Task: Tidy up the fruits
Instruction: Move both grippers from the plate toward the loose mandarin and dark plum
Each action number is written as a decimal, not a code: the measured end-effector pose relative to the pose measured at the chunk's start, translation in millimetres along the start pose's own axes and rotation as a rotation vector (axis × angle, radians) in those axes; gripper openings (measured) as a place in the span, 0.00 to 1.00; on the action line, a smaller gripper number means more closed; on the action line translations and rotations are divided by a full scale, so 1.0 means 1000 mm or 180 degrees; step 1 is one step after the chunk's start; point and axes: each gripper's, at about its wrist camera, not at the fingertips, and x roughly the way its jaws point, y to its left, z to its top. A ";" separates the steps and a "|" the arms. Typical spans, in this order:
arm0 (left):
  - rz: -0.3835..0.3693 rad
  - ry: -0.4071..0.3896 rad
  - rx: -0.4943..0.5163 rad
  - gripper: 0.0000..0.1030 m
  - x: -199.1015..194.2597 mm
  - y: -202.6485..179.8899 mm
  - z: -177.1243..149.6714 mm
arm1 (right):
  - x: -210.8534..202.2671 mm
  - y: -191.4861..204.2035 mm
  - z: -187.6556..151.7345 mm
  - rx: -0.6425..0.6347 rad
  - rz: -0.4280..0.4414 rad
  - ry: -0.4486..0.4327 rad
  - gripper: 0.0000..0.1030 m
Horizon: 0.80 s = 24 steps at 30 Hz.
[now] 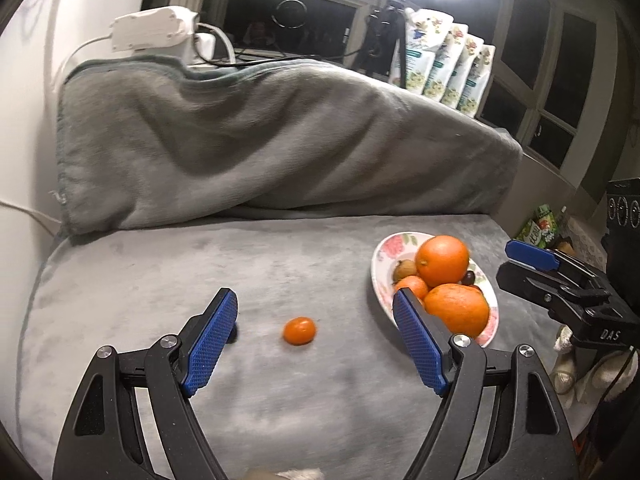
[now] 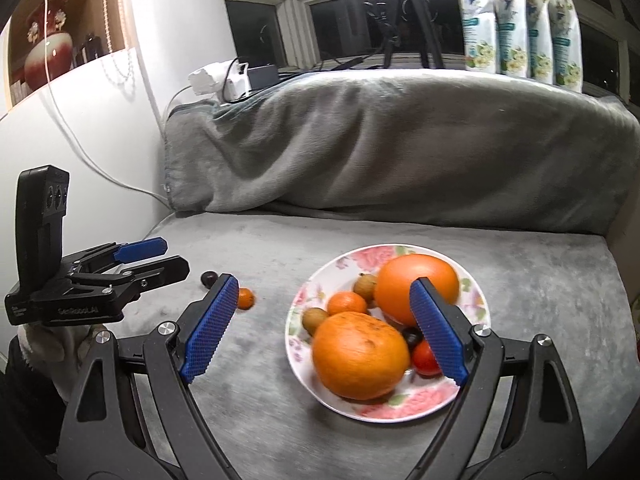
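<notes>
Both claws are gaping wide, holding nothing. The left claw (image 1: 314, 334) is hovering over the small tangerine (image 1: 299, 331). The right claw (image 2: 324, 320) is hanging over the fruit plate (image 2: 332, 396).

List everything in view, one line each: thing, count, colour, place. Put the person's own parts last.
plate: 1, white with pink flowers, on the grey cushion, right of centre.
big oranges: 2, orange, on the plate.
small mandarin on plate: 1, orange, behind the near big orange.
brown fruits: 2, brownish, left part of the plate.
red fruit: 1, red, right part of the plate, beside a dark one.
loose mandarin: 1, orange, on the cushion, left of the plate.
dark fruit: 1, dark red, on the cushion near the loose mandarin.
blanket: 1, grey, draped behind.
packets: 4, white floral, on the window sill.
left gripper: open, empty.
right gripper: open, empty.
</notes>
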 end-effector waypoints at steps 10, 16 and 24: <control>0.0106 -0.0022 -0.0172 0.78 -0.002 0.036 -0.003 | 0.018 0.026 0.001 -0.0061 0.0096 0.0080 0.87; 0.0133 -0.0030 -0.0220 0.78 0.002 0.050 -0.004 | 0.032 0.042 0.000 -0.0147 0.0203 0.0172 0.87; 0.0152 0.0017 -0.0350 0.75 0.013 0.073 -0.005 | 0.050 0.062 -0.004 -0.0324 0.0338 0.0293 0.87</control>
